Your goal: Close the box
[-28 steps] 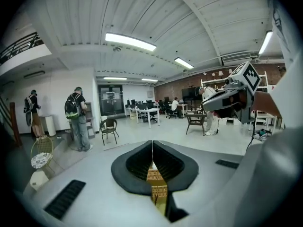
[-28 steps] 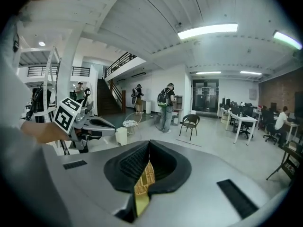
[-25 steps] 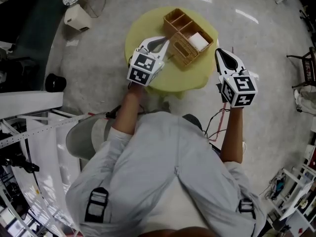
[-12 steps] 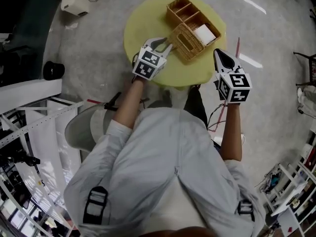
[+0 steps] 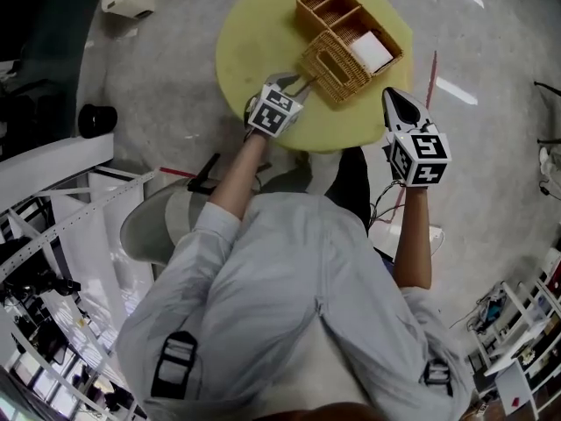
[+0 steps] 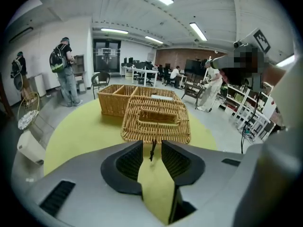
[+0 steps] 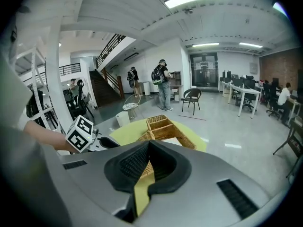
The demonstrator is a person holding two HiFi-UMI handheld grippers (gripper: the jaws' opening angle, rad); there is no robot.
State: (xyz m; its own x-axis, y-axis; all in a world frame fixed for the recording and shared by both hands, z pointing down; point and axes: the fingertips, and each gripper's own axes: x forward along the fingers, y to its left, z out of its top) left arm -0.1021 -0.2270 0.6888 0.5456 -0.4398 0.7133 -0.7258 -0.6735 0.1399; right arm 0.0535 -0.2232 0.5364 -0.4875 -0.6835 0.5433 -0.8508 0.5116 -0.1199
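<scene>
- Left gripper (image 5: pixel 300 81): the head view places it over the round yellow table (image 5: pixel 254 33), with its tips just short of the near edge of the lid (image 5: pixel 337 60).
- The left gripper view alone shows the jaw state. The left gripper (image 6: pixel 151 143) has its jaws standing apart, and they have just been opening. A thin dark cord (image 6: pixel 152 150) hangs from the lid's near rim into the gap. Neither pad presses on it.
- Lid (image 6: pixel 156 119): woven wicker, sloping down toward the left gripper, directly ahead of its jaws. A rectangular handle frame sits in the middle of the lid.
- Box (image 6: pixel 116 98): wicker, divided into compartments, directly behind the lid as seen from the left gripper. The lid is off the opening, so the box is open.
- The head view shows the box (image 5: pixel 346 24) from above. A white item (image 5: pixel 372 51) lies in the compartment nearest the right gripper.
- Right gripper (image 5: pixel 391 96): it is held beyond the table rim, above the floor (image 5: pixel 491 60), well apart from the lid.
- The right gripper view shows the right gripper (image 7: pixel 148 143) with its jaws together and nothing between them. The box lies ahead of the tips, slightly left. The left gripper's marker cube (image 7: pixel 80 133) shows at far left.
- Only the gripper views show the room. A person (image 6: pixel 64 65) with a backpack stands far beyond the table.
</scene>
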